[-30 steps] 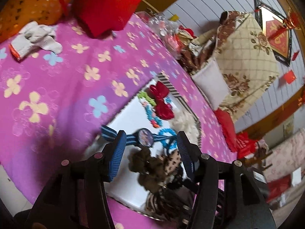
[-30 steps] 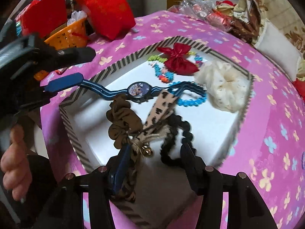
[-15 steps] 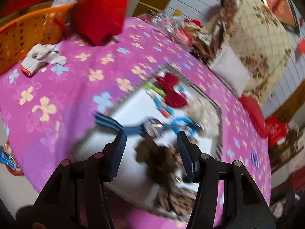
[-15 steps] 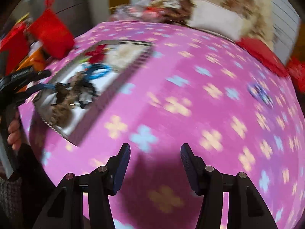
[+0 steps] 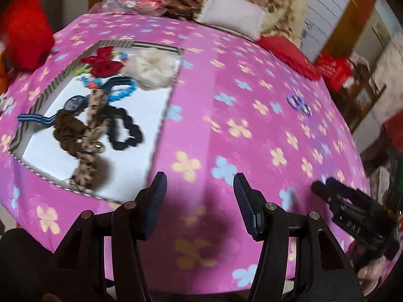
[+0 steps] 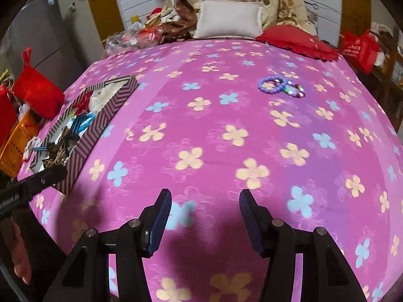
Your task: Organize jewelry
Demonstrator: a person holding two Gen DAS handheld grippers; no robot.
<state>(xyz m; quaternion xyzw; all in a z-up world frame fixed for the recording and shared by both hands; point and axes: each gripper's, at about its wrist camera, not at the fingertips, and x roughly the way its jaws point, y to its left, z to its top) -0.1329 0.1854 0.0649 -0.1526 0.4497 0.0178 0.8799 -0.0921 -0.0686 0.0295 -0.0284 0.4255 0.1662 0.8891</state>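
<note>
A striped box point(image 5: 115, 44) with a white floor sits at the left of the pink flowered bed point(image 5: 252, 115). It holds a watch point(image 5: 73, 104), a red bow point(image 5: 103, 61), a cream scrunchie point(image 5: 151, 69), a black scrunchie point(image 5: 126, 130) and other hair ties. The box also shows in the right wrist view point(image 6: 100, 123). Purple bead bracelets point(image 6: 279, 86) lie on the bed far right, also in the left wrist view point(image 5: 298, 103). My left gripper point(image 5: 200, 196) is open and empty, right of the box. My right gripper point(image 6: 205, 211) is open and empty above the bed.
A white pillow point(image 6: 228, 17) and a red cushion point(image 6: 297, 40) lie at the far edge. A red bag point(image 6: 37, 93) and an orange basket point(image 6: 17, 141) stand left of the bed. The right gripper shows in the left wrist view point(image 5: 352, 209).
Both grippers have pulled back from the box and swung right over the bed. The right gripper now faces the bracelets.
</note>
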